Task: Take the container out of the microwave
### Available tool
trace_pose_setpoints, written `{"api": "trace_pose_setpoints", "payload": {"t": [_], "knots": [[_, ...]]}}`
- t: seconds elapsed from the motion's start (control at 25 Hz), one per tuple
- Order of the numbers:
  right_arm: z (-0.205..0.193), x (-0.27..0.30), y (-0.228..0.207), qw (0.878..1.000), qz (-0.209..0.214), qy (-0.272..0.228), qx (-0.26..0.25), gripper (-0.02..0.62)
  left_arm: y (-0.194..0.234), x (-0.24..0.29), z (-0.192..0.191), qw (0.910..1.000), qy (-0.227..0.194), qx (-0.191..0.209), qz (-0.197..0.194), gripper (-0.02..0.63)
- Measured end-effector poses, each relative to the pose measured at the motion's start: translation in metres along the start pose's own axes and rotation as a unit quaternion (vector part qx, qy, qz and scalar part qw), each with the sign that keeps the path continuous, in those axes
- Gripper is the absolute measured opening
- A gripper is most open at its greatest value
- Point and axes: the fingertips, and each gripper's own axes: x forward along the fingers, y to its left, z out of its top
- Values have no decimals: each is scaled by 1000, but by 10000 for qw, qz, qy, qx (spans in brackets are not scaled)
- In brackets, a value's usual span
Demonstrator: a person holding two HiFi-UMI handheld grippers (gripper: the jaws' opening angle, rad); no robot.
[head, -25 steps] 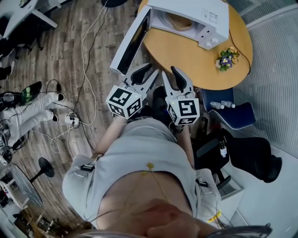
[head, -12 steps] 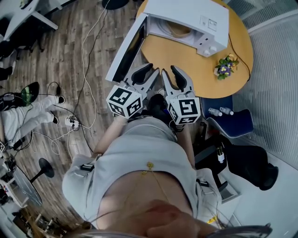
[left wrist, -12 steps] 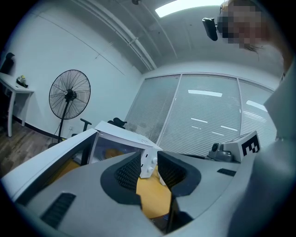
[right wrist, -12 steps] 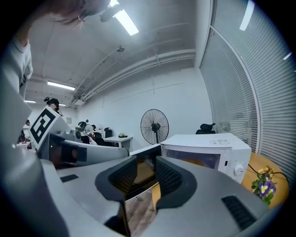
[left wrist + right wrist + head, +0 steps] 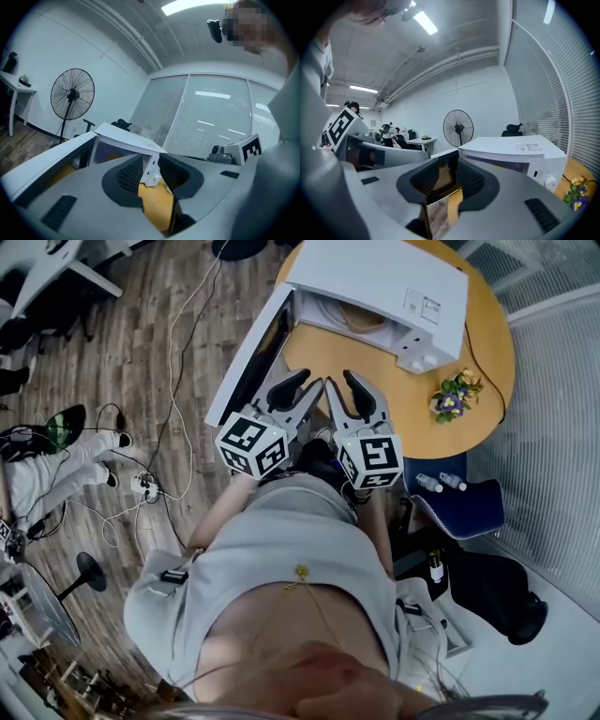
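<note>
Broadly, a round wooden desk [image 5: 412, 404] fills the top of the head view, and a white microwave [image 5: 384, 282] sits on it towards 12 o'clock. Its door [image 5: 246, 357] is swung fully open and juts past the desk's rim towards 9 o'clock, over the plank floor [image 5: 141, 352] and its trailing cables. A blue chair [image 5: 464, 502] stands just off the desk at about 4 o'clock. The person holds both grippers side by side at the desk's 6 o'clock edge, pointed at the microwave and well short of it. The left gripper [image 5: 314, 381] has its jaws apart; through the gap its own view shows only the microwave's corner and bare desk, nothing held. The right gripper [image 5: 336, 381] likewise has its jaws spread and empty, with the edge of the open door seen between them in its view. The container [image 5: 361, 322] is inside the microwave, a pale tan shape mostly hidden under the oven's top. A small bunch of flowers [image 5: 452, 395] lies on the desk at 3 o'clock, right of the microwave's knobs. Two little bottles [image 5: 436, 482] rest on the chair seat
</note>
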Motion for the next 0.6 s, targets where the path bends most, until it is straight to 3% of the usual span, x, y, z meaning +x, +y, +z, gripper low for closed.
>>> {"api": "trace_pose_setpoints", "payload": {"t": [0.6], "knots": [[18, 18, -63, 9997, 181, -137, -34, 132, -2, 61, 20, 9998, -138, 58, 163, 123]]}}
